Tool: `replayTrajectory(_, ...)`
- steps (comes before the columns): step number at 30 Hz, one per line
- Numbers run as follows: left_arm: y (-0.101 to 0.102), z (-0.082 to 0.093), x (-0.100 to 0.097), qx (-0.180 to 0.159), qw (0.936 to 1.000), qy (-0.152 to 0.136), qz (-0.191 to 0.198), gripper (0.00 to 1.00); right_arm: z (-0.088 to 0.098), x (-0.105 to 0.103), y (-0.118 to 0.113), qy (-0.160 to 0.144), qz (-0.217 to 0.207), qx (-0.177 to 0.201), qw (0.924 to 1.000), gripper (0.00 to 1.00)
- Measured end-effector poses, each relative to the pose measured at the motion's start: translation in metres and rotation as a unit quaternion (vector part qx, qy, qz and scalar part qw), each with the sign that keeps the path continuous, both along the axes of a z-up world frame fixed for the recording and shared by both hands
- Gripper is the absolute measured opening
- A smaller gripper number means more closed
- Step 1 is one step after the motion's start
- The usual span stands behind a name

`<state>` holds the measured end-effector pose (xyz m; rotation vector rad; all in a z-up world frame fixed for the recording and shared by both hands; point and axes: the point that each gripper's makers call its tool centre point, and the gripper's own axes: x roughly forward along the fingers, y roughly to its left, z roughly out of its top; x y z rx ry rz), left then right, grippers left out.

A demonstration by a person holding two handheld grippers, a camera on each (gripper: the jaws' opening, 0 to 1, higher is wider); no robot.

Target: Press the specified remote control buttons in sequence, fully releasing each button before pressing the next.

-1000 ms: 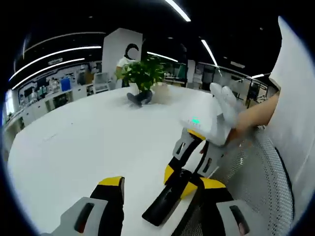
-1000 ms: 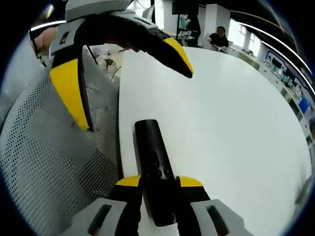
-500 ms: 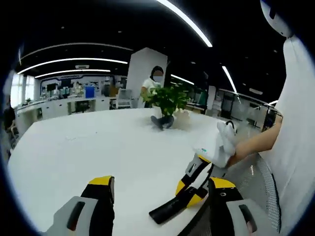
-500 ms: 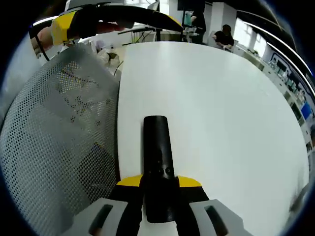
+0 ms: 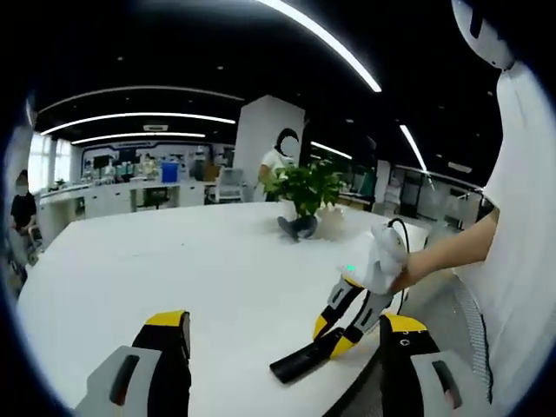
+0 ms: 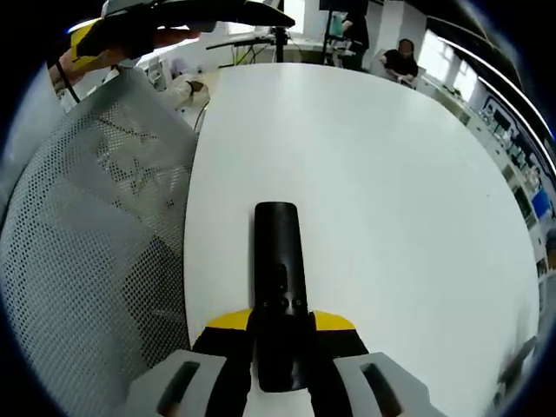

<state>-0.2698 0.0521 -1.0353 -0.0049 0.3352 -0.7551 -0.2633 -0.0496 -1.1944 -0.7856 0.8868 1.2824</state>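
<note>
Two views: right hand-held gripper (image 6: 281, 334) pinches black remote (image 6: 280, 282); left hand-held gripper (image 5: 287, 343) spread over white table (image 5: 174, 269), potted plant (image 5: 306, 193) beyond.

An open-plan office is where I am working, at a large white table (image 5: 174, 269). Long strip lights (image 5: 321, 39) cross the dark ceiling toward twelve o'clock. At ten o'clock, white counters (image 5: 122, 195) carry shelves of equipment. A potted plant (image 5: 306, 187) stands on the table near one o'clock. A mesh office chair (image 6: 95, 234) sits at nine o'clock in my right gripper view, where seated people (image 6: 401, 59) show at one o'clock.
</note>
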Motion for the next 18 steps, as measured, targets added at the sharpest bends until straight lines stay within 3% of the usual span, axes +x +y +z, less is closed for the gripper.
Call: replayTrajectory(18, 0.006, 0.000, 0.003, -0.009, 0.9999, 0.000, 0.009, 0.93, 0.000, 0.032, 0.002, 0.004, -0.012, -0.002, 0.9999, 0.21)
